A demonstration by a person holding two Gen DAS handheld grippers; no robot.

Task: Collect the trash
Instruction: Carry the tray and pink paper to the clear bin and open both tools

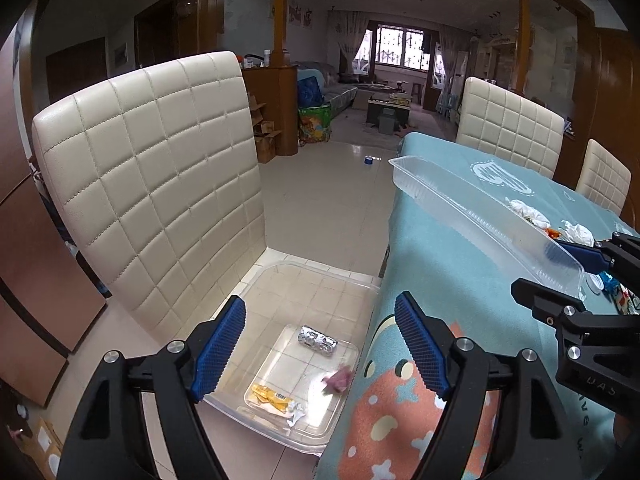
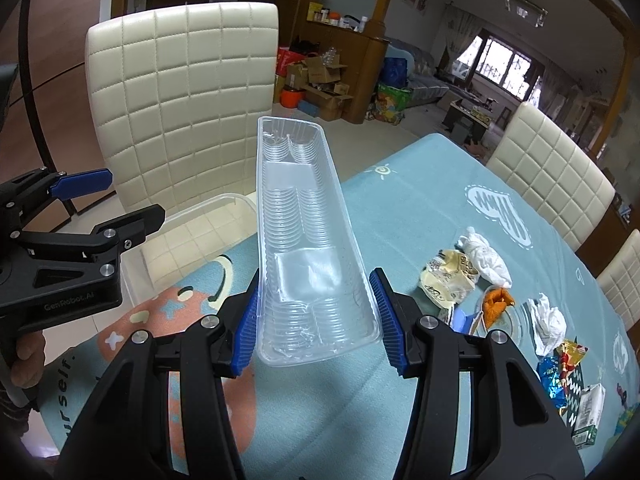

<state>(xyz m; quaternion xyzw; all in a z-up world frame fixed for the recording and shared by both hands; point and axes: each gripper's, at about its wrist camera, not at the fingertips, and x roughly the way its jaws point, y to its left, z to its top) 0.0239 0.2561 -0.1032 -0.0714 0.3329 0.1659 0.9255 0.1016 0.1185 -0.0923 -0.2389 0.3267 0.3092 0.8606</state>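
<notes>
My right gripper (image 2: pixel 316 320) is shut on the near end of a long clear plastic tray (image 2: pixel 308 236) and holds it tilted above the table; the tray also shows in the left wrist view (image 1: pixel 480 216). My left gripper (image 1: pixel 320 344) is open and empty, above a clear plastic bin (image 1: pixel 296 364) on the chair seat. The bin holds a foil wrapper (image 1: pixel 318 340), a yellow wrapper (image 1: pixel 270 396) and a purple scrap (image 1: pixel 338 380). More trash lies on the table at the right: a white tissue (image 2: pixel 486 256), a cream wrapper (image 2: pixel 448 280), a crumpled paper (image 2: pixel 548 320) and coloured wrappers (image 2: pixel 560 368).
The table has a teal patterned cloth (image 2: pixel 420 208). A cream quilted chair (image 1: pixel 152 176) stands at its left side with the bin on its seat. More cream chairs (image 2: pixel 548 172) stand at the far side. A small carton (image 2: pixel 588 408) lies at the table's right edge.
</notes>
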